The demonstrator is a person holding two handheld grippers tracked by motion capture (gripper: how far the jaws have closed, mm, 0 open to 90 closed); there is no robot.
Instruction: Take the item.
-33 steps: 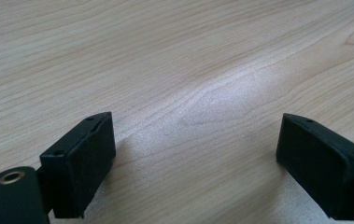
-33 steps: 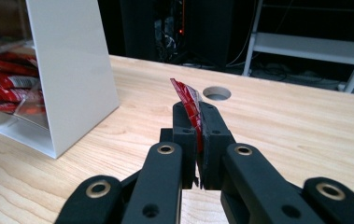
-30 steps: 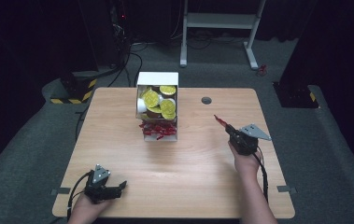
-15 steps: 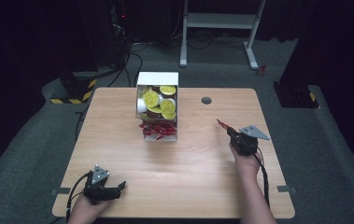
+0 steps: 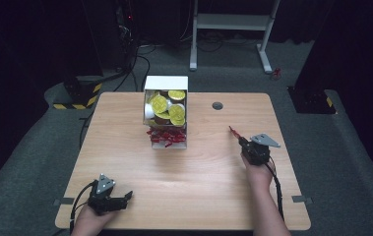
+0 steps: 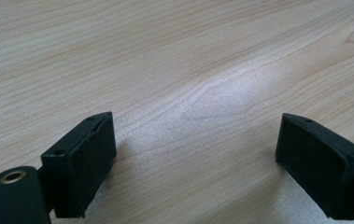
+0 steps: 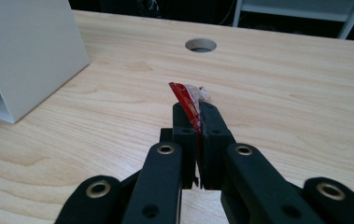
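One hand-held gripper [image 7: 196, 112] pinches red packet [image 7: 187, 100]

Your two black grippers [image 5: 125, 195] [image 5: 238, 137] carry grey three-cornered plates, brass-ringed pivot holes and black cables trailing back along your forearms.

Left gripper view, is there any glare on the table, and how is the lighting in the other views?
Left gripper view: a pale sheen on the table. High view: lit tabletop, dark surroundings. Right gripper view: evenly lit, red packet sharp.

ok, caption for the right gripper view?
Right tool clamps a red packet above the wooden table, white box at left.
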